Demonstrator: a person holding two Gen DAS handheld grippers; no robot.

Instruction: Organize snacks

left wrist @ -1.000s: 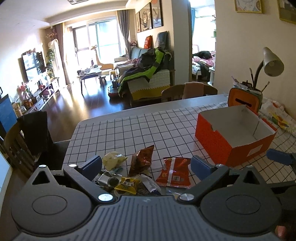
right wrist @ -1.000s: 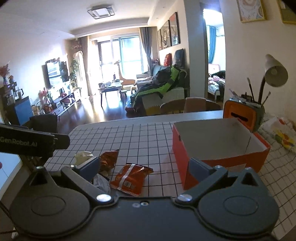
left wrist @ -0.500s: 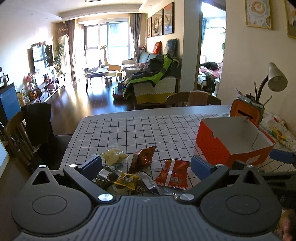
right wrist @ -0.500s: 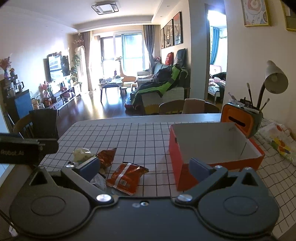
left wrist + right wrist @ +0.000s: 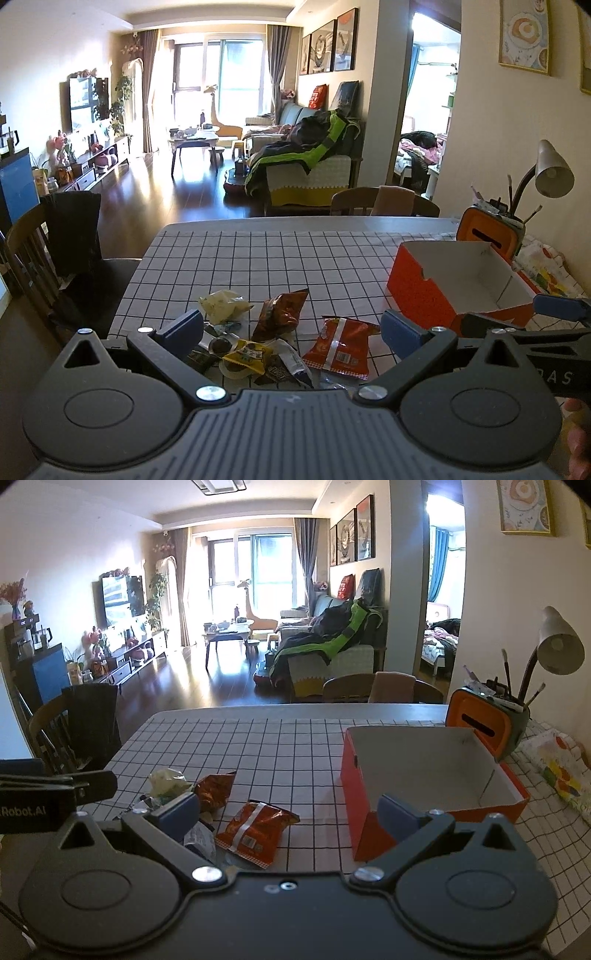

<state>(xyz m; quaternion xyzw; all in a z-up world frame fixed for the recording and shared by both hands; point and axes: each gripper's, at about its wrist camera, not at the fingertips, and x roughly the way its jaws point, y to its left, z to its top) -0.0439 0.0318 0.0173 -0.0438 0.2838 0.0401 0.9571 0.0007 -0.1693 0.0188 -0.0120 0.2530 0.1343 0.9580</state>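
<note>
The snacks [image 5: 273, 339] are small crumpled packets, red, brown and yellow, lying left of the orange box [image 5: 458, 291] on a checked tablecloth [image 5: 258, 258]. Both grippers [image 5: 290, 326] [image 5: 291, 810] are wide, empty. A living room is behind.

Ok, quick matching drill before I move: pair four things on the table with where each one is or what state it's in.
Things:
1. orange box
2. red packet
3. pale bag
4. pen holder

States:
a. far left of the snack pile
b. open, nothing inside
c. behind the box, brushes sticking out
d. flat on the cloth, nearest the box

Pairs: 1-b, 2-d, 3-a, 4-c
</note>
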